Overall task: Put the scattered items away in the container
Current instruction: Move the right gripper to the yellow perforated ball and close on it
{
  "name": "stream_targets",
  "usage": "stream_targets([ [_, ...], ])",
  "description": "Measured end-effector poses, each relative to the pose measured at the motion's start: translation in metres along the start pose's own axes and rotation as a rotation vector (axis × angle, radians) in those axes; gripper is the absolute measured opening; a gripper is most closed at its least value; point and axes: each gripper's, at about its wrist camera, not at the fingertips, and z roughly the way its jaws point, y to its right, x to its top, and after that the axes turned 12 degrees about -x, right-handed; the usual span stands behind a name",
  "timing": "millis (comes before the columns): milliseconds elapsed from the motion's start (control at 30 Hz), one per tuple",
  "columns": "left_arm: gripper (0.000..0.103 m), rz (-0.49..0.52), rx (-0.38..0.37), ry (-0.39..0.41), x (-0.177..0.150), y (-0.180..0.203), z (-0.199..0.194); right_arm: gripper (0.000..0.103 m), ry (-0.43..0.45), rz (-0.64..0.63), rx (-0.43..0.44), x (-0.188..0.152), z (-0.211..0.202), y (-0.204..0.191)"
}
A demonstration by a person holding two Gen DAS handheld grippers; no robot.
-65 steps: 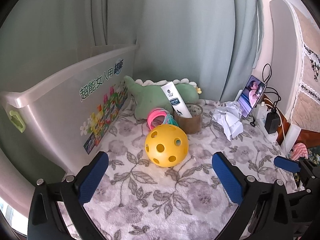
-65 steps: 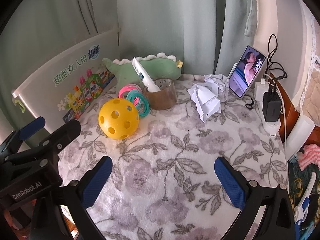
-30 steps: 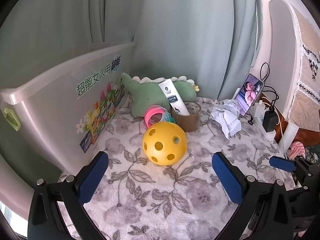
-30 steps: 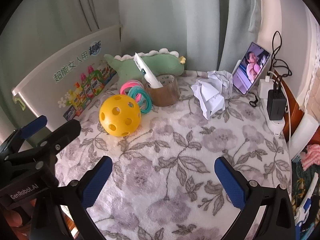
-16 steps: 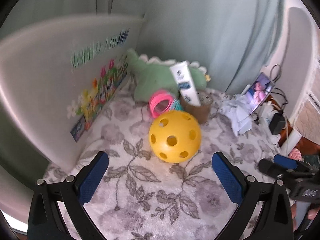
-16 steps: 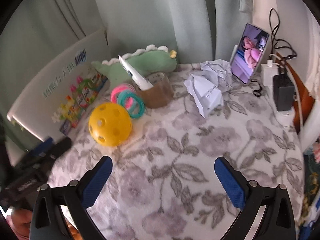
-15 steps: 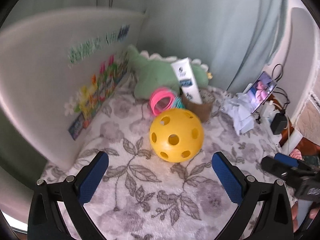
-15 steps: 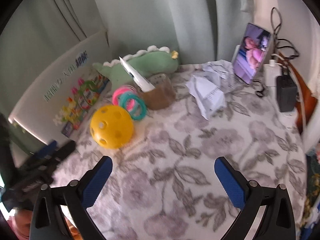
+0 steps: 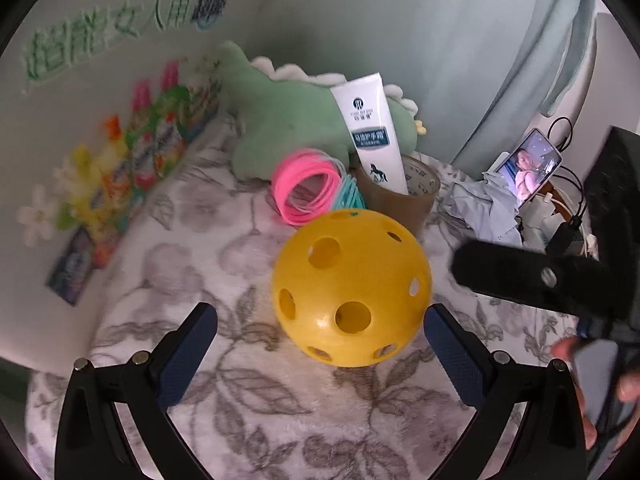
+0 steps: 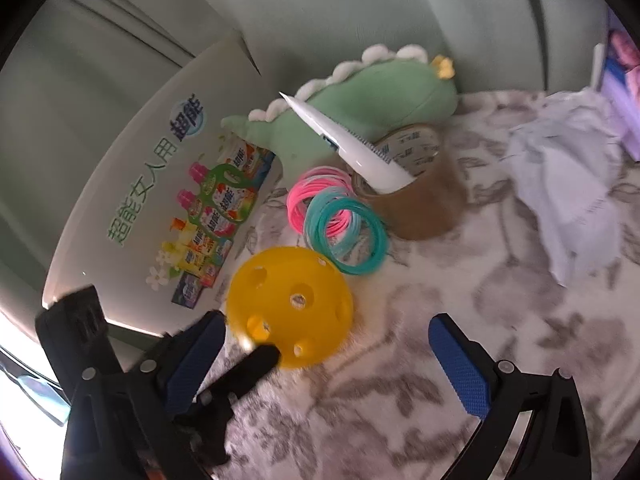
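A yellow holed ball (image 9: 351, 286) (image 10: 289, 307) lies on the floral blanket. My left gripper (image 9: 320, 354) is open with the ball just ahead, between its blue pads. My right gripper (image 10: 326, 364) is open, just right of the ball. Behind the ball lie pink and teal rings (image 9: 310, 192) (image 10: 336, 224), a brown tape roll (image 10: 416, 200) with a white tube (image 9: 370, 128) in it, a green plush dinosaur (image 10: 372, 100) and crumpled paper (image 10: 572, 200). The white container (image 9: 100, 128) (image 10: 160, 168) stands at the left.
A phone (image 9: 528, 168) stands propped at the back right beside chargers and cables (image 9: 568, 232). Curtains hang behind. The right gripper's black body (image 9: 532, 280) shows at the right of the left wrist view; the left gripper's finger (image 10: 244, 372) shows in the right wrist view.
Both grippers have moved forward and down toward the yellow ball. The ball now sits between the left pads. The right gripper has swung left toward the ball.
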Motion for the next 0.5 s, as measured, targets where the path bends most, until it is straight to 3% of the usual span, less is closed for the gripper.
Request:
stream_targets([
  [133,0.103,0.008,-0.043,-0.01,0.003,-0.002,0.005,0.096,-0.071,0.029,0.04,0.012,0.025,0.0],
  [267,0.103,-0.017,-0.083,-0.031,0.002,-0.009,0.006,0.093,-0.143,0.124,0.143,0.017,0.044,0.008],
  [500,0.103,-0.059,-0.135,-0.043,0.002,-0.019,0.009,0.084,-0.189,0.187,0.21,0.019,0.047,0.012],
])
